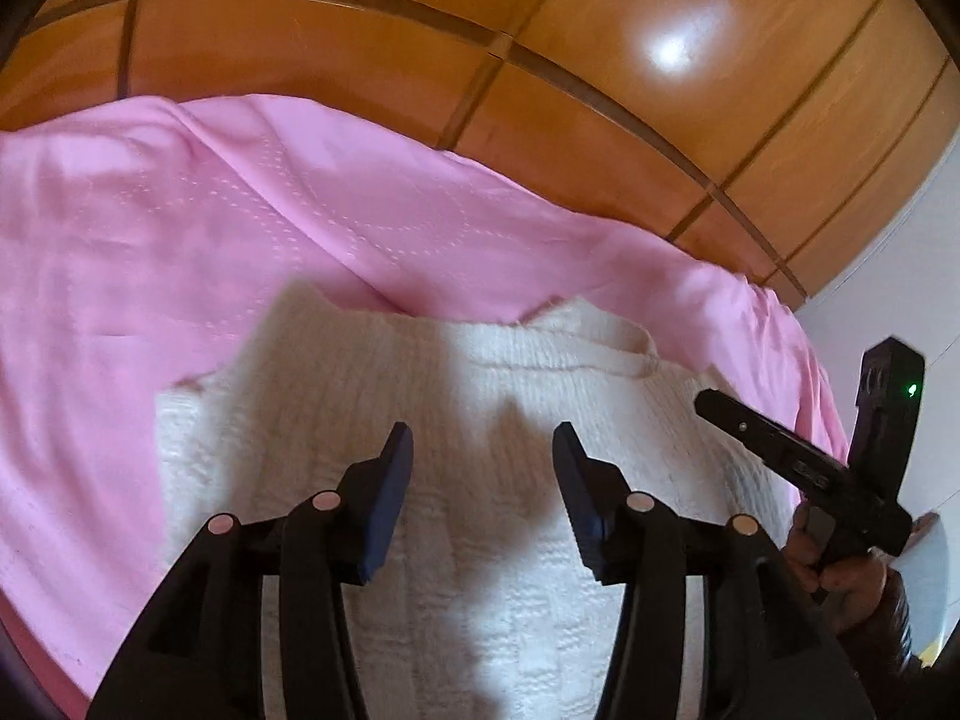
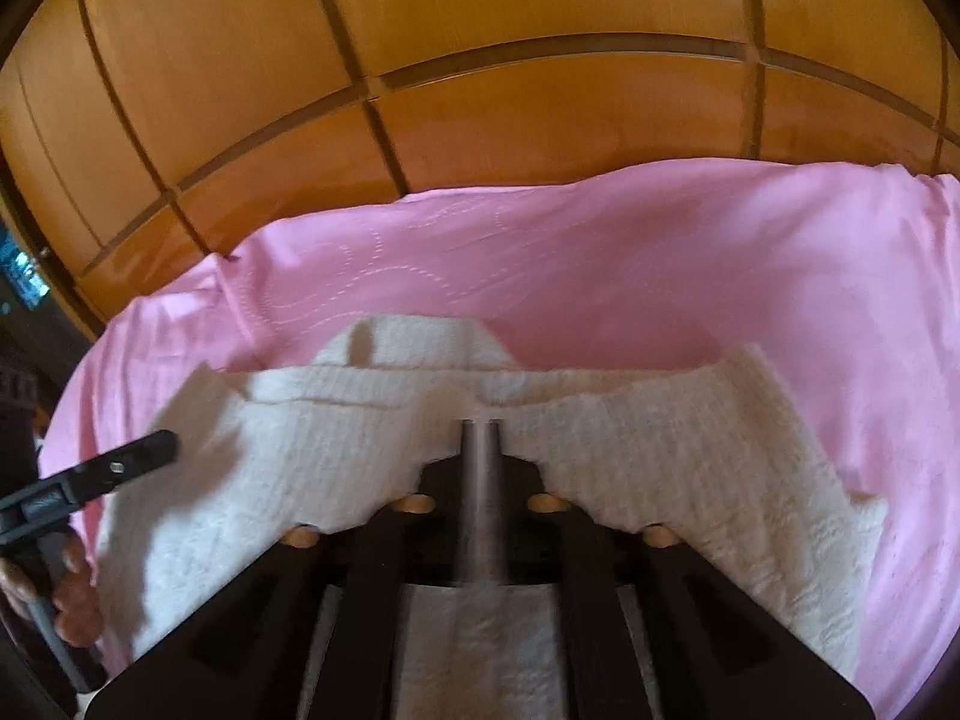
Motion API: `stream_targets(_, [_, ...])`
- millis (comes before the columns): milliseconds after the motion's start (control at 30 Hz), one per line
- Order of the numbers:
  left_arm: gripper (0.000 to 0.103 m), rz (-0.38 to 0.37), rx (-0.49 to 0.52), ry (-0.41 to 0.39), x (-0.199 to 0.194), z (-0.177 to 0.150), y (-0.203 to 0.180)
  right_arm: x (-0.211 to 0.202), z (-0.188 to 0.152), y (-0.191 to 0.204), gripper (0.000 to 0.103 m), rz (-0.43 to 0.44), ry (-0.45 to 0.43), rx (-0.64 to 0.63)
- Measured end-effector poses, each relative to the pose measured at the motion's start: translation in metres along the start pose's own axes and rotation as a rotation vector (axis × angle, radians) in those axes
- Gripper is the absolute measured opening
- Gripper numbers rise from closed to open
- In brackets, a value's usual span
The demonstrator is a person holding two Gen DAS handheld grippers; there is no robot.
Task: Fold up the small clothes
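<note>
left gripper (image 1: pixel 483 456): jaws apart, empty, above white knit garment (image 1: pixel 480 420) | right gripper (image 2: pixel 479 423): fingertips look pressed together, garment draped over them | garment lies on pink bedspread (image 1: pixel 150 228), wooden wardrobe (image 1: pixel 600 60) behind

Both wrist views look down, close, sharing the white knit (image 1: pixel 456 420).

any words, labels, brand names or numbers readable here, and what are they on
None can be read.
Right claw: a small pale marking on its black arm, too blurred to read.
Left claw: a like marking, also too blurred.
White knit garment, pink sheet, wooden wardrobe: no text visible.
</note>
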State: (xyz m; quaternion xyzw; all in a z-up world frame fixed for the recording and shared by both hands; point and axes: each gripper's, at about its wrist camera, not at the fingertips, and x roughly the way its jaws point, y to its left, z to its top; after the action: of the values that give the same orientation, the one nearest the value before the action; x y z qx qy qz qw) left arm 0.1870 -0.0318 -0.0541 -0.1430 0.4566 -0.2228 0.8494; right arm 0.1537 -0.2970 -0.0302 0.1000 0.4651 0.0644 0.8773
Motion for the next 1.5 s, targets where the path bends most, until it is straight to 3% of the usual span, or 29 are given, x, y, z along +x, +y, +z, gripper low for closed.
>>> stream_targets(33, [0.05, 0.01, 0.012, 0.005, 0.003, -0.001, -0.003, -0.002, -0.003, 0.003, 0.072, 0.009, -0.011, 0.004])
stream_targets(67, [0.048, 0.017, 0.022, 0.015, 0.007, -0.002, -0.006, -0.002, -0.003, 0.003, 0.068, 0.009, -0.011, 0.004])
stream_targets(100, [0.038, 0.029, 0.032, 0.03, 0.013, -0.002, -0.007, 0.002, -0.005, 0.007, 0.063, 0.008, -0.002, -0.003])
stream_targets(133, [0.027, 0.042, 0.04, 0.039, 0.018, -0.003, -0.008, 0.007, -0.006, 0.012, 0.057, 0.002, 0.019, -0.014])
stream_targets(167, [0.006, 0.058, 0.051, 0.051, 0.024, -0.003, -0.008, 0.014, -0.008, 0.016, 0.046, -0.001, 0.043, -0.018])
stream_targets(200, [0.002, 0.073, 0.06, 0.052, 0.027, -0.005, -0.008, 0.021, -0.011, 0.019, 0.036, 0.004, 0.07, -0.025])
stream_targets(233, [0.0, 0.072, 0.061, 0.044, 0.027, -0.005, -0.007, 0.029, -0.013, 0.023, 0.012, -0.003, 0.097, -0.04])
stream_targets(267, [0.0, 0.077, 0.059, 0.028, 0.025, -0.006, -0.007, 0.036, -0.017, 0.028, 0.007, -0.04, 0.11, -0.071])
stream_targets(367, [0.0, 0.076, 0.057, -0.036, 0.01, -0.005, -0.009, 0.029, -0.017, 0.034, 0.004, -0.047, 0.079, -0.079])
stream_targets(500, [0.0, 0.08, 0.084, -0.125, -0.01, 0.007, -0.017, -0.007, 0.001, 0.042, 0.004, -0.023, -0.043, -0.085])
stream_targets(600, [0.0, 0.111, 0.086, -0.14, -0.004, 0.02, -0.017, -0.012, 0.015, 0.046, 0.004, -0.046, -0.092, -0.111])
stream_targets(667, [0.0, 0.132, 0.075, -0.121, 0.01, 0.028, -0.014, 0.004, 0.019, 0.044, 0.004, -0.071, -0.074, -0.1])
stream_targets(800, [0.0, 0.27, 0.078, -0.023, 0.06, 0.026, 0.001, 0.053, 0.011, 0.034, 0.004, -0.169, 0.016, -0.091])
stream_targets(833, [0.0, 0.261, 0.063, -0.008, 0.064, 0.021, 0.006, 0.063, 0.005, 0.031, 0.004, -0.179, 0.042, -0.083])
stream_targets(933, [0.002, 0.207, -0.009, -0.036, 0.049, 0.016, 0.016, 0.061, -0.001, 0.034, 0.004, -0.197, 0.013, -0.099])
stream_targets(1000, [0.0, 0.215, -0.04, -0.04, 0.037, 0.013, 0.024, 0.06, -0.003, 0.031, 0.006, -0.183, 0.011, -0.093])
stream_targets(1033, [0.002, 0.202, -0.051, -0.05, 0.028, 0.01, 0.025, 0.062, -0.002, 0.028, 0.006, -0.171, 0.015, -0.08])
stream_targets(1100, [0.016, 0.158, -0.046, -0.104, 0.005, 0.003, 0.021, 0.064, -0.001, 0.023, 0.006, -0.157, 0.019, -0.062])
stream_targets(1167, [0.018, 0.12, -0.014, -0.118, -0.007, -0.004, 0.011, 0.065, 0.0, 0.021, 0.008, -0.159, 0.019, -0.06])
stream_targets(1300, [0.021, 0.243, 0.072, -0.033, 0.019, -0.011, 0.018, 0.073, 0.004, 0.02, 0.008, -0.151, 0.029, -0.058])
stream_targets(1400, [0.021, 0.222, 0.006, -0.03, 0.021, -0.009, 0.033, 0.07, 0.005, 0.014, 0.008, -0.108, 0.032, -0.018])
stream_targets(1433, [0.021, 0.232, -0.007, -0.038, 0.014, -0.008, 0.03, 0.068, 0.006, 0.01, 0.011, -0.089, 0.039, 0.003])
stream_targets(1500, [0.038, 0.251, -0.005, -0.075, -0.005, -0.011, 0.021, 0.056, 0.007, 0.006, 0.028, -0.056, 0.043, 0.035])
